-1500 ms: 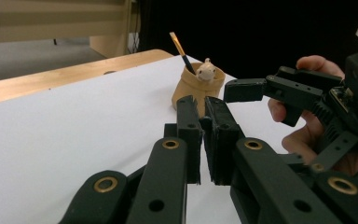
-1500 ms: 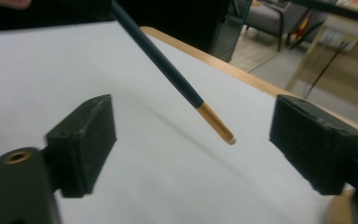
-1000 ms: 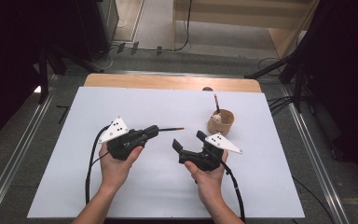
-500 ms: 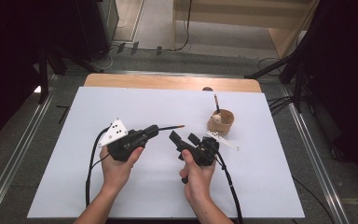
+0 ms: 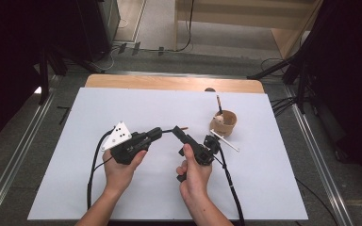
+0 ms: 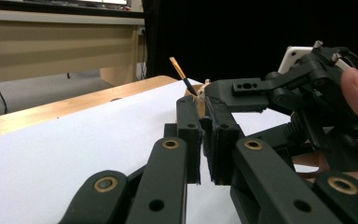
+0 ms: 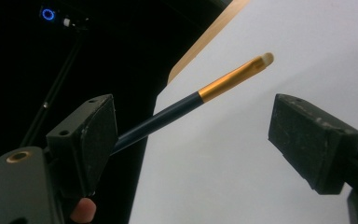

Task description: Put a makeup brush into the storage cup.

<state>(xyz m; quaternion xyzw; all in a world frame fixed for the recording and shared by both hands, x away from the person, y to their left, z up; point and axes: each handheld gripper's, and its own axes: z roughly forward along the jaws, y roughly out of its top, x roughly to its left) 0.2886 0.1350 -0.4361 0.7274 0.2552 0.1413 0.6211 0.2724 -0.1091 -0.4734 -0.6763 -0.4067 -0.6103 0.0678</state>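
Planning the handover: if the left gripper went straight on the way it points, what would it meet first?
Probably the right gripper, which lies just ahead across its line. The cup sits farther along; depth is hard to judge.

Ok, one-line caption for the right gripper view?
Open right gripper framing the brush, its gold-ferruled tip over the white table cover.

The table is showing a smooth, matt white top, with a strip of pale bare wood along its far edge. Both grippers, left and right, are looking like matt black plastic with brass-coloured pivot pins; the right one's pads are appearing scuffed and rough. The brush is wearing a glossy dark handle and a shiny golden metal ferrule. The cup is looking like light wood.
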